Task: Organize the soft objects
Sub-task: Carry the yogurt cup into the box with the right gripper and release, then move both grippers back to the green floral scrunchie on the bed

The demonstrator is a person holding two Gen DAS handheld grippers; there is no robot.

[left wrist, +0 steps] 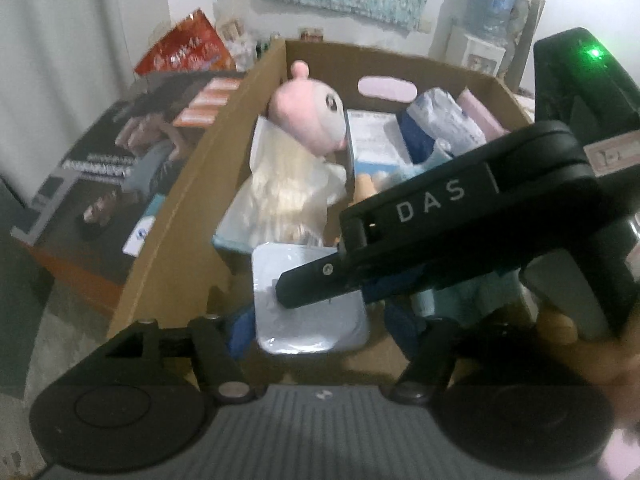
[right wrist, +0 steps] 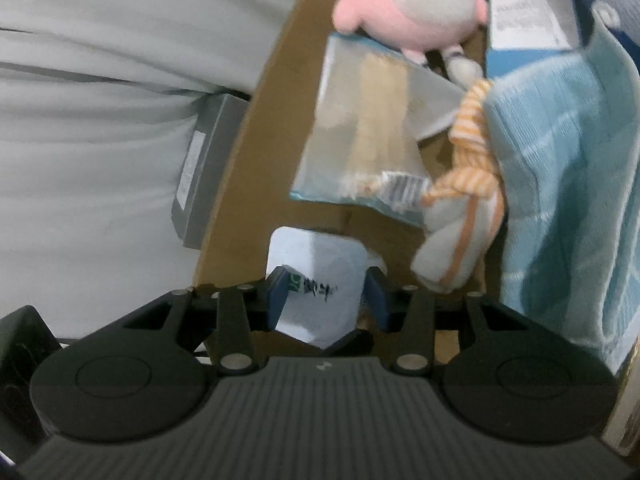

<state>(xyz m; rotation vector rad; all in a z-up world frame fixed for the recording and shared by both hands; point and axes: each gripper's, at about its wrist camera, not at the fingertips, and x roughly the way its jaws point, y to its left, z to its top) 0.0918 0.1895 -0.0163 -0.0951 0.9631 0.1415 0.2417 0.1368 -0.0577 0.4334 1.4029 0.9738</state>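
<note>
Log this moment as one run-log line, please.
right tool: shut on pack | left tool: unseen | box: plush, towel inside

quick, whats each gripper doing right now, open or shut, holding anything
Left gripper: its fingers are hidden behind the other tool, so its state cannot be told.
Right gripper: closed on the white packet over the cardboard box.

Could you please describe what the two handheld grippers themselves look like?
Both have grey ribbed bodies, black round hubs and black linkages with silver pins. The right gripper has dark blue fingers; from the left view its arm reads "DAS", and its housing has a green light.
</note>
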